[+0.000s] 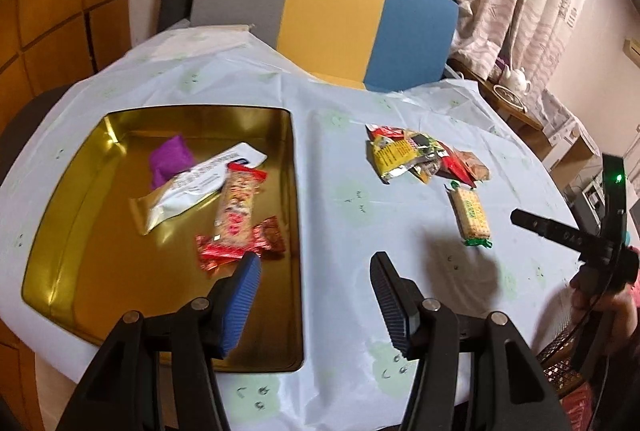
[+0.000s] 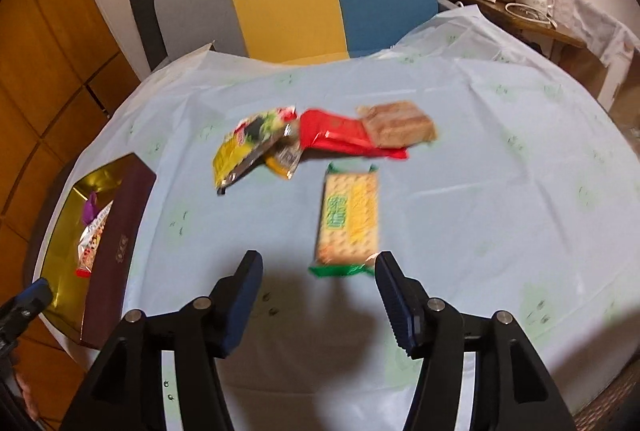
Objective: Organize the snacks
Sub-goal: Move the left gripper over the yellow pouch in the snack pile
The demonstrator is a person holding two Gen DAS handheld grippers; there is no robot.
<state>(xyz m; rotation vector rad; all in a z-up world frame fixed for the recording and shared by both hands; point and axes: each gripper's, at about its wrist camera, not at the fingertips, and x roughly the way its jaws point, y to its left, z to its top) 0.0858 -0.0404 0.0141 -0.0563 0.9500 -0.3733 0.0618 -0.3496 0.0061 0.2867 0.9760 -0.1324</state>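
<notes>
Left gripper (image 1: 316, 271): our fingers spread, empty, over the gold tin's (image 1: 72, 215) right rim.
Right gripper (image 2: 318, 271): fingers released, nothing between them.
Cracker pack (image 2: 348, 221): flat, crinkly, just ahead on the bench (image 2: 500, 171).
Snack pile (image 2: 320, 137): beyond; open cloth all around.

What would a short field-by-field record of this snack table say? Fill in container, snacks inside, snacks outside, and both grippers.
container: gold tin on the tablecloth
inside: purple packet, white packet, red-ended bar, red candy
outside: cracker pack lying alone; mixed pile behind it
left gripper: open, empty, over the tin's edge
right gripper: open, empty, near the cracker pack
</notes>
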